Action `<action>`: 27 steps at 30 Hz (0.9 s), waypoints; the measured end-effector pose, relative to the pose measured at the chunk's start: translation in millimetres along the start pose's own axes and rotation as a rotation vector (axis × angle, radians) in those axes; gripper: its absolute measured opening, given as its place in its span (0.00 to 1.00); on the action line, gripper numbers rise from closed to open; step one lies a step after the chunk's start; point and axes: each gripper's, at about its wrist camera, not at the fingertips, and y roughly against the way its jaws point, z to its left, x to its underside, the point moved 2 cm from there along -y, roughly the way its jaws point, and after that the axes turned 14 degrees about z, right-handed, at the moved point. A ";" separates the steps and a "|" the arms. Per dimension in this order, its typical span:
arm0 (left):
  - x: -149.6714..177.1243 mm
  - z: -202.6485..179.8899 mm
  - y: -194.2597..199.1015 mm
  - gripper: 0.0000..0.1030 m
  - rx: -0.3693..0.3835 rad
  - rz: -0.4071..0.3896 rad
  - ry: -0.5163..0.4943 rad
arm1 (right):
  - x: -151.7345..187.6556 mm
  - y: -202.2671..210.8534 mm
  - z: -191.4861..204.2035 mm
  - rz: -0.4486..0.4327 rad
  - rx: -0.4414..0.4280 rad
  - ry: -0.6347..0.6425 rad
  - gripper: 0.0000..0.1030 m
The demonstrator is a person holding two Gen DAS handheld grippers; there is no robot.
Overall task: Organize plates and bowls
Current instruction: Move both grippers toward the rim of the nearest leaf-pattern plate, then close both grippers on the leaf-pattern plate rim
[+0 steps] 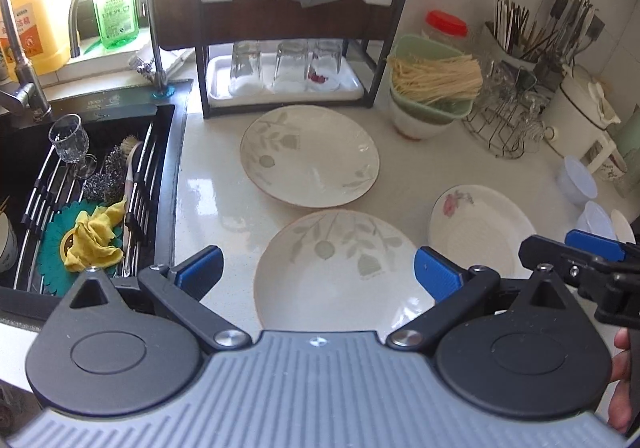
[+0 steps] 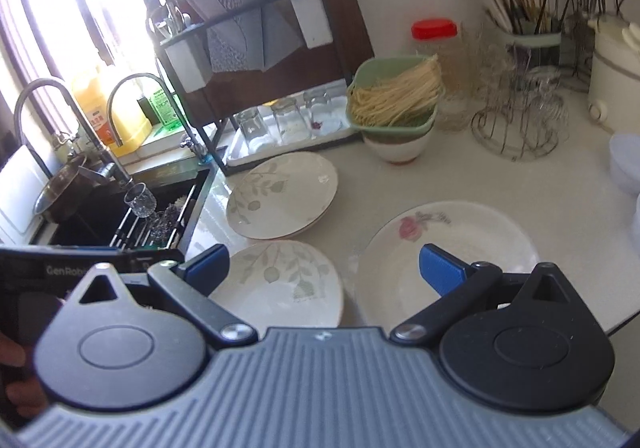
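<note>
Near leaf plate [image 1: 340, 268]: flat on counter [image 1: 216, 208], face up, round, no long axis; below and between left gripper [image 1: 319, 268] fingers, untouched. Far leaf plate [image 1: 310, 156] behind. Rose plate [image 2: 444, 256]: flat, under right gripper [image 2: 324, 268]. Both grippers spread wide, empty.

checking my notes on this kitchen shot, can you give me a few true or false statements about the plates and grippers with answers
1. Three plates lie on the counter: two leaf-pattern plates and one pink-flower plate. True.
2. The left gripper is shut on a plate. False: its jaws stand open above the near leaf plate, holding nothing.
3. The two leaf plates are stacked. False: they lie apart, one behind the other.
4. The green basket holds dry noodles and sits on a bowl. True.
5. The right gripper is open and empty. True.
6. The stemmed glass stands on the counter. False: it is on the sink rack.
</note>
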 end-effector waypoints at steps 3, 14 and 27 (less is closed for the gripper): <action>-1.9 15.4 -16.4 1.00 0.002 0.039 -0.018 | 0.9 -18.0 10.5 0.035 -0.013 -0.036 0.97; -10.1 61.9 -70.8 0.99 0.005 0.136 -0.025 | 14.3 -64.5 26.4 0.205 -0.056 -0.145 0.58; -20.8 60.2 -116.9 0.94 0.076 0.208 -0.088 | 32.8 -99.3 -0.1 0.252 0.075 -0.312 0.37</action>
